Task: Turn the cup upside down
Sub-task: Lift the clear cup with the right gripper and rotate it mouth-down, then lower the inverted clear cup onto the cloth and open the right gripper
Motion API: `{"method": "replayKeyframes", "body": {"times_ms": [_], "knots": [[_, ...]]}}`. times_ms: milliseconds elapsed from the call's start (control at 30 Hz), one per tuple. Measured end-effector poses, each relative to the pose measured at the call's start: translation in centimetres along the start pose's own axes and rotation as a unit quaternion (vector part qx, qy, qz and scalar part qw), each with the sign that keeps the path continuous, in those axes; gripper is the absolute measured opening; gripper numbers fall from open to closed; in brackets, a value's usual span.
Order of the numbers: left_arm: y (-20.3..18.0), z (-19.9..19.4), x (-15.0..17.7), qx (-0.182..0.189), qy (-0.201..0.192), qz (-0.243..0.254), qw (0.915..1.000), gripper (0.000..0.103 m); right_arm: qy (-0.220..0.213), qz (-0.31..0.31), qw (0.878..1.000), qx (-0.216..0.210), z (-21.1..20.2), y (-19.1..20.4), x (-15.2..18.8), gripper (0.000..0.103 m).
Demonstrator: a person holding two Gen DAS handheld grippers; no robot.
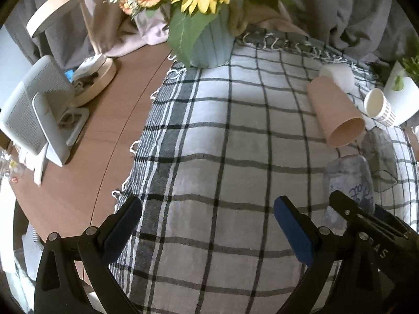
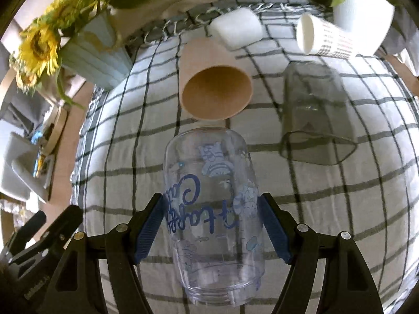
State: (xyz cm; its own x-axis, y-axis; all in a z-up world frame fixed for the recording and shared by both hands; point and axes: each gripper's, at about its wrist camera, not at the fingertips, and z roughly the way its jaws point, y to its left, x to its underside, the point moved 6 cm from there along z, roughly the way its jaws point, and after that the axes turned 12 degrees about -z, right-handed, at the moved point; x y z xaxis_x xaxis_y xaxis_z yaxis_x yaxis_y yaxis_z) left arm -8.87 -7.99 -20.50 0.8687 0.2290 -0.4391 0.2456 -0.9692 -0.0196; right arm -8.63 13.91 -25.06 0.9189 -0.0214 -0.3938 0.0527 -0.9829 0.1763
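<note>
A clear plastic cup (image 2: 212, 217) with blue cat drawings and blue script sits between the blue pads of my right gripper (image 2: 210, 225). The jaws press on its sides; its writing reads inverted and its open rim points toward the camera. The same cup (image 1: 348, 180) shows at the lower right of the left wrist view, with the right gripper's black fingers (image 1: 366, 217) on it. My left gripper (image 1: 208, 225) is open and empty above the checked cloth (image 1: 222, 144).
A tan paper cup (image 2: 214, 83) lies on its side just beyond the held cup. A grey glass (image 2: 314, 110), a white cup (image 2: 237, 30) and a patterned paper cup (image 2: 324, 39) lie behind. A sunflower vase (image 1: 209, 44) stands at the back. A white stand (image 1: 39, 112) is left.
</note>
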Motion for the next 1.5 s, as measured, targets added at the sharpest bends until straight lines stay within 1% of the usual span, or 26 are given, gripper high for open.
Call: {"method": "replayKeyframes", "body": {"times_ms": [133,200,267,300,400,467,533,700,733,800,867,1000,1033,1200,1233,1300,1400,1500], "knots": [[-0.2,0.3,0.4,0.0,0.011,-0.004,0.9999,0.103,-0.003,-0.015,1.0,0.002,0.1,0.3,-0.1,0.074],[-0.4,0.2,0.6,0.001,0.012,-0.005,0.9999,0.103,0.0,-0.018,1.0,-0.004,0.1,0.3,-0.1,0.074],[-0.4,0.0,0.6,0.004,0.01,-0.007,0.9999,0.103,-0.001,-0.015,1.0,-0.013,-0.1,0.2,-0.2,0.077],[-0.5,-0.3,0.6,0.008,0.01,-0.01,0.9999,0.103,-0.004,-0.013,1.0,-0.016,-0.5,0.0,-0.2,0.079],[-1.4,-1.1,0.4,0.024,0.012,-0.013,0.9996,0.103,-0.026,-0.008,1.0,-0.013,-2.6,-0.4,-0.3,0.08],[-2.7,-1.6,0.4,0.046,0.019,-0.007,0.9987,0.103,-0.053,-0.007,0.999,-0.007,-4.9,-0.9,-0.6,0.082],[-4.6,-2.1,0.4,0.077,0.033,0.004,0.9964,0.102,-0.073,-0.004,0.997,0.011,-6.9,-1.6,-0.9,0.082],[-10.1,-2.3,0.3,0.128,0.067,0.045,0.9886,0.101,-0.098,0.031,0.993,0.057,-10.4,-4.8,-1.4,0.082],[-10.9,-2.2,0.2,0.13,0.072,0.049,0.9877,0.101,-0.1,0.044,0.992,0.065,-10.9,-5.7,-1.3,0.082],[-12.8,-1.7,0.2,0.133,0.089,0.057,0.9854,0.097,-0.107,0.065,0.99,0.072,-11.7,-7.4,-1.3,0.082],[-14.0,-1.2,0.2,0.142,0.103,0.062,0.9825,0.097,-0.11,0.08,0.988,0.08,-12.2,-8.8,-1.4,0.082],[-16.0,0.7,0.7,0.135,0.143,0.066,0.9783,0.092,-0.11,0.111,0.985,0.078,-12.6,-11.2,-0.9,0.082],[-16.3,1.3,0.8,0.128,0.152,0.065,0.978,0.091,-0.111,0.113,0.984,0.078,-12.8,-11.4,-0.8,0.082],[-16.6,4.5,1.3,0.103,0.191,0.049,0.975,0.077,-0.115,0.114,0.984,0.076,-12.9,-12.3,-0.6,0.082],[-16.6,4.8,1.6,0.1,0.197,0.046,0.9743,0.075,-0.114,0.115,0.984,0.074,-12.9,-12.3,-0.6,0.082],[-16.6,5.3,1.8,0.109,0.207,0.036,0.9716,0.072,-0.113,0.116,0.984,0.07,-12.7,-12.4,-0.7,0.082],[-16.3,4.6,1.7,0.108,0.199,0.033,0.9734,0.072,-0.112,0.111,0.985,0.067,-12.6,-12.3,-0.8,0.082],[-15.9,3.1,1.1,0.11,0.169,0.035,0.9788,0.072,-0.113,0.103,0.986,0.064,-12.7,-12.0,-0.9,0.082]]}}
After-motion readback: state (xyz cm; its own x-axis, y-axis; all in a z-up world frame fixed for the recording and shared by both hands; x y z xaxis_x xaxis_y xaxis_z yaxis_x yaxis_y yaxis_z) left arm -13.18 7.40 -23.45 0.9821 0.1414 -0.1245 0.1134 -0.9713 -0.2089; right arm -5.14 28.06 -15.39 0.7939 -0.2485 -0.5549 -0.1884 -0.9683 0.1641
